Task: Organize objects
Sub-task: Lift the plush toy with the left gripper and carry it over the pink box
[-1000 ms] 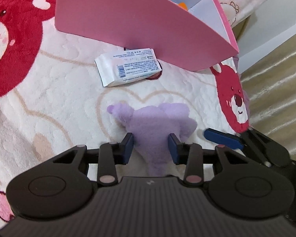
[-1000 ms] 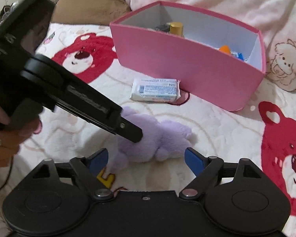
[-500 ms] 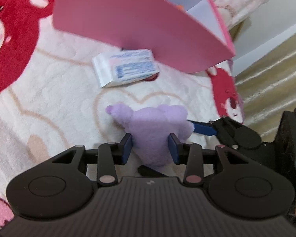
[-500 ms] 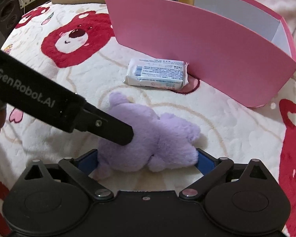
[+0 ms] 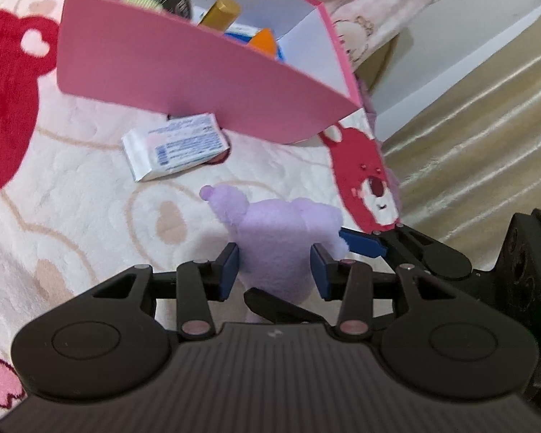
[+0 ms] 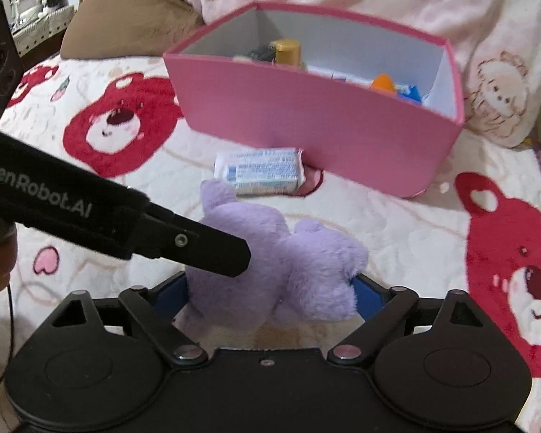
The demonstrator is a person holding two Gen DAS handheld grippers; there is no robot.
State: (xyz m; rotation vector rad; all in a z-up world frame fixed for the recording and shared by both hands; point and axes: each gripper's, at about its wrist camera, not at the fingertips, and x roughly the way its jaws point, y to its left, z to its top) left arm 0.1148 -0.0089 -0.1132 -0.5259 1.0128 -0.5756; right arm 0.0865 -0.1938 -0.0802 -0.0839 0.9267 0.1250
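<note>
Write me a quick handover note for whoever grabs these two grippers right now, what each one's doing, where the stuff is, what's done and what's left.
Left gripper: shut on the purple plush toy, fingers pinching its body.
Right gripper: its jaws have just been closing and straddle the same toy wide, but firm contact can't be confirmed.
Pink box sits behind on the bear-print blanket, already holding a gold-capped bottle and an orange item, among others.
White tissue pack lies on the blanket against the box front.
Left: drop the toy in the box, then the tissue pack.
</note>
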